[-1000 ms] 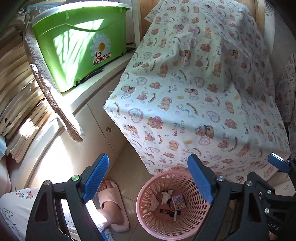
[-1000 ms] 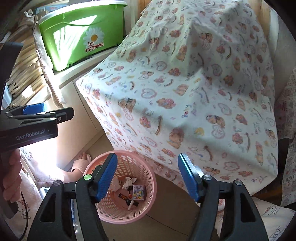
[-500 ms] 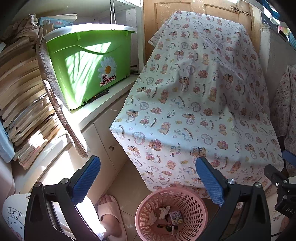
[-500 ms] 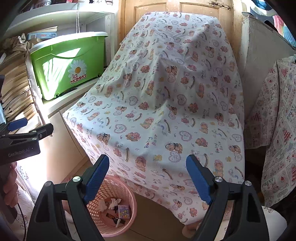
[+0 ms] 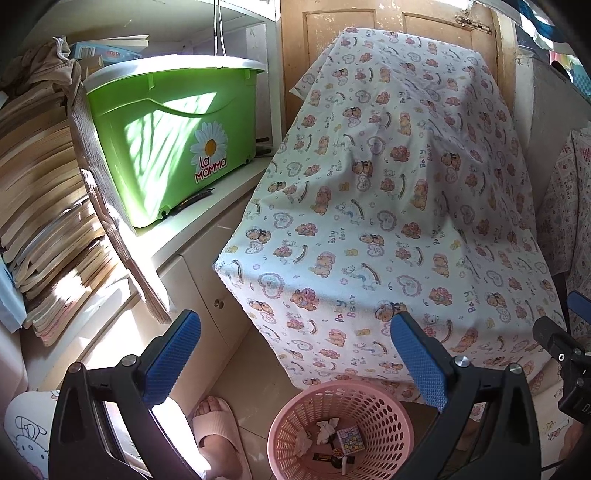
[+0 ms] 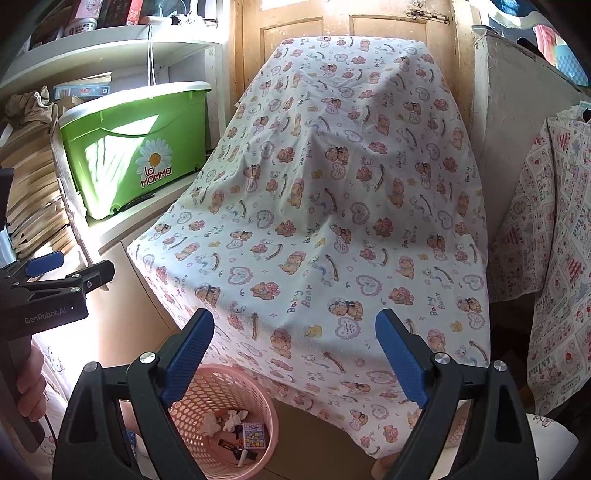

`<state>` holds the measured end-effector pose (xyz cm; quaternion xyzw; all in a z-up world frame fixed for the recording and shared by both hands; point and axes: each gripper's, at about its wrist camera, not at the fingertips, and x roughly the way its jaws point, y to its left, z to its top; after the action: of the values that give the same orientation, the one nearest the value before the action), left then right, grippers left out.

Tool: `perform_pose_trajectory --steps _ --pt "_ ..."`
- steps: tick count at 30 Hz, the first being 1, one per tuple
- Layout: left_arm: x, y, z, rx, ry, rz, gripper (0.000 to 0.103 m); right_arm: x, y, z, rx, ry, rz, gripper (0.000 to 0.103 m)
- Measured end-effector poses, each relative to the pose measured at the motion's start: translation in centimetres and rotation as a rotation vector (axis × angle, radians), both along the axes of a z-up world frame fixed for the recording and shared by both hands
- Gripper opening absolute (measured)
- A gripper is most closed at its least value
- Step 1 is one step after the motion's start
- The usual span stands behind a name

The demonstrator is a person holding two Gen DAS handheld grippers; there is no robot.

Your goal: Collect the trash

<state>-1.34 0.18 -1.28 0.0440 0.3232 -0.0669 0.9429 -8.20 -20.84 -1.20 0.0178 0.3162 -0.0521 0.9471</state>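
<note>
A pink perforated trash basket point(image 5: 384, 413) stands on the floor below a table draped in a bear-print cloth point(image 5: 388, 206). Inside lie crumpled white tissues point(image 5: 325, 430), a small colourful box point(image 5: 350, 438) and dark wrappers. The basket also shows in the right wrist view point(image 6: 236, 391), with the tissues point(image 6: 232, 419) and box point(image 6: 253, 435). My left gripper point(image 5: 295, 362) is open and empty, raised above the basket. My right gripper point(image 6: 293, 358) is open and empty, in front of the cloth's lower edge.
A green "La Mamma" bin point(image 5: 166, 147) sits on a white cabinet point(image 5: 192, 266) at left, beside stacked books point(image 5: 40, 206). A foot in a pink slipper point(image 5: 214, 428) stands left of the basket. A wooden door point(image 6: 347, 22) is behind the cloth; another printed cloth point(image 6: 554, 240) hangs at right.
Both grippers have risen and tilted up away from the basket, which now sits lower and smaller in both views. Both stay open and empty.
</note>
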Motion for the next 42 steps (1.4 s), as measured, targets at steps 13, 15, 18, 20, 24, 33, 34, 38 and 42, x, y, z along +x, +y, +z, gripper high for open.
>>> perform_pose_trajectory --steps 13,15,18,20,24,33,34,38,42 --pt "-0.47 -0.24 0.03 0.016 -0.027 0.007 0.102 0.01 -0.87 -0.04 0.042 0.004 -0.032 0.091" --pt "-0.5 -0.26 0.06 0.017 -0.029 0.005 0.102 0.06 -0.89 -0.07 0.042 0.005 -0.034 0.091" --pt "-0.55 -0.3 0.1 0.022 -0.035 0.007 0.102 0.09 -0.92 -0.04 0.044 0.005 -0.029 0.091" --pt "-0.62 -0.37 0.13 0.024 -0.039 0.003 0.102 0.08 -0.91 -0.05 0.046 0.003 -0.028 0.091" --pt "-0.55 -0.31 0.06 0.011 -0.022 0.004 0.102 0.09 -0.83 -0.07 0.047 0.004 -0.029 0.091" --pt "-0.63 0.11 0.21 0.017 -0.035 0.015 0.102 0.16 -0.81 -0.09 0.056 0.004 -0.03 0.091" --pt "-0.59 0.14 0.2 0.019 -0.035 0.015 0.102 0.21 -0.83 -0.08 0.058 0.005 -0.029 0.091" --pt "-0.47 0.22 0.06 0.02 -0.026 0.016 0.102 0.31 -0.75 -0.12 0.064 0.009 -0.032 0.091" --pt "-0.42 0.3 0.0 0.022 -0.025 0.019 0.102 0.34 -0.76 -0.18 0.063 0.011 -0.031 0.091"
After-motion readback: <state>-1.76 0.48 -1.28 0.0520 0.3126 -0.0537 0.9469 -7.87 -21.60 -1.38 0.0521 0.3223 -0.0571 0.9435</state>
